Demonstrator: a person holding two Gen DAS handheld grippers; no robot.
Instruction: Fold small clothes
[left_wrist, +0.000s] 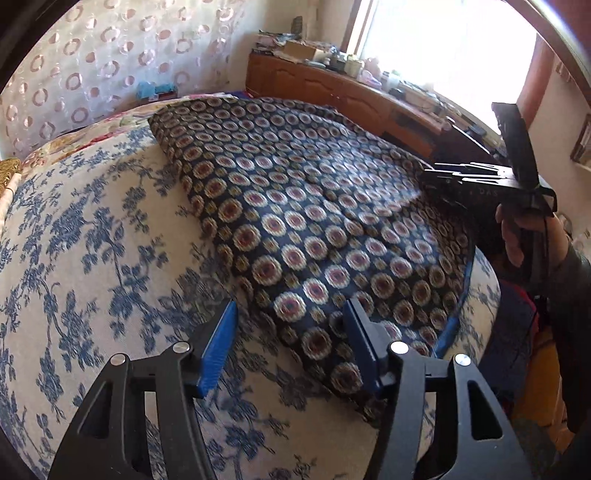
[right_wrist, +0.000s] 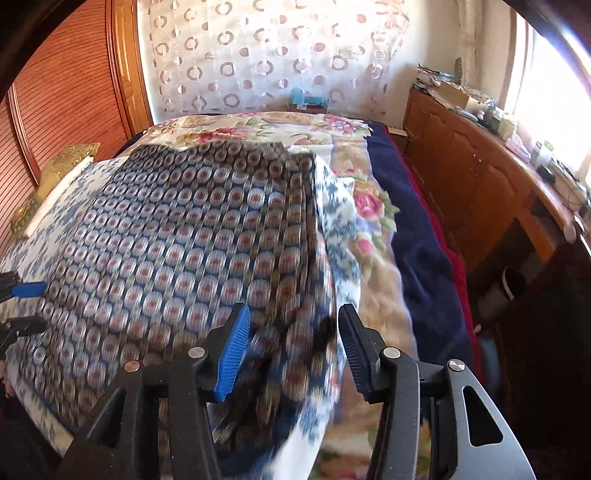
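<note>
A dark blue garment (left_wrist: 295, 206) printed with round red-and-cream medallions lies spread flat on a white sheet with blue flowers (left_wrist: 92, 240). My left gripper (left_wrist: 291, 332) stands open at the garment's near edge, which runs between its blue pads without being pressed. In the right wrist view the same garment (right_wrist: 177, 229) fills the middle. My right gripper (right_wrist: 293, 343) is open over the garment's near right corner, which is blurred between the fingers. The left gripper (right_wrist: 33, 306) shows at that view's left edge. The right gripper (left_wrist: 432, 173), held by a hand, hovers at the garment's far right side.
The sheet lies on a bed with a rose-patterned blanket (right_wrist: 369, 206) and a dark blue cover (right_wrist: 417, 240). A wooden cabinet (right_wrist: 472, 177) with clutter on top runs along the right under a bright window. A slatted wooden headboard (right_wrist: 66, 92) and a circle-patterned curtain (right_wrist: 258, 55) stand behind.
</note>
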